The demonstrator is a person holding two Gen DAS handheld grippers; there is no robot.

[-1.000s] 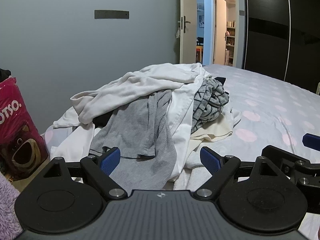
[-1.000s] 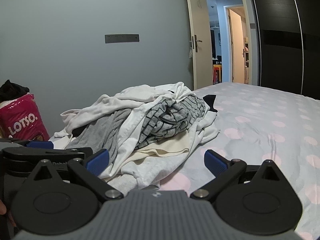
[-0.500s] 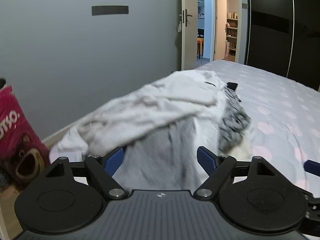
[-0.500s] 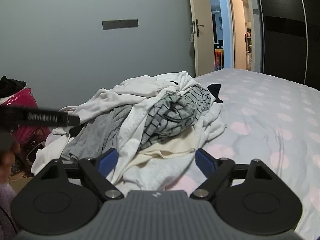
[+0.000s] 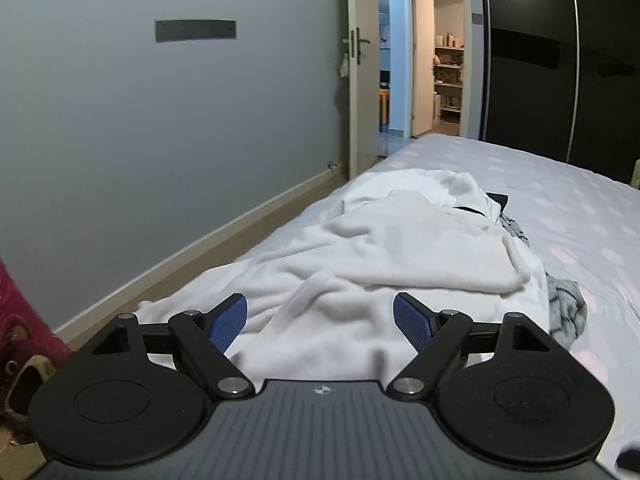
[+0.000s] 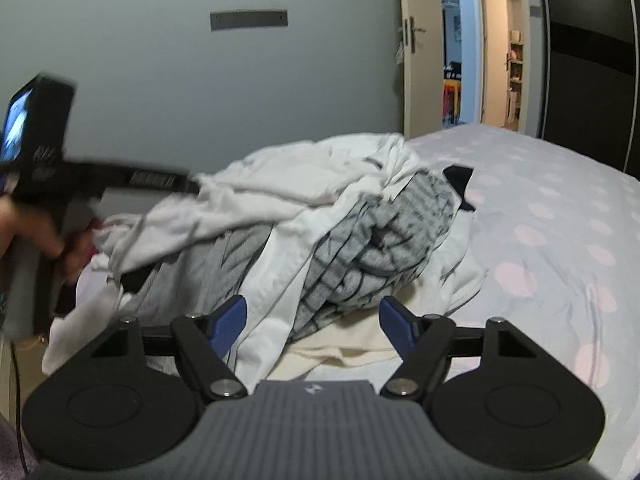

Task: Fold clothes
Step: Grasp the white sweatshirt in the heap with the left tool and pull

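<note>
On the bed (image 6: 560, 240) ahead of me, the clothes heap (image 6: 320, 232) sits jumbled: white garment (image 5: 400, 248) over a grey striped one (image 6: 380, 248), nothing visibly folded. My left gripper (image 5: 320, 316) hovers spread wide over the white cloth, gripping nothing; my right gripper (image 6: 312, 318) is equally wide and empty. Judging by that, the whole heap remains to fold.

dim, bluish room; brighter light spills through the doorway (image 5: 420, 60) ahead. fisheye bends the edges; the left gripper (image 6: 44, 168) smears with motion blur.
</note>
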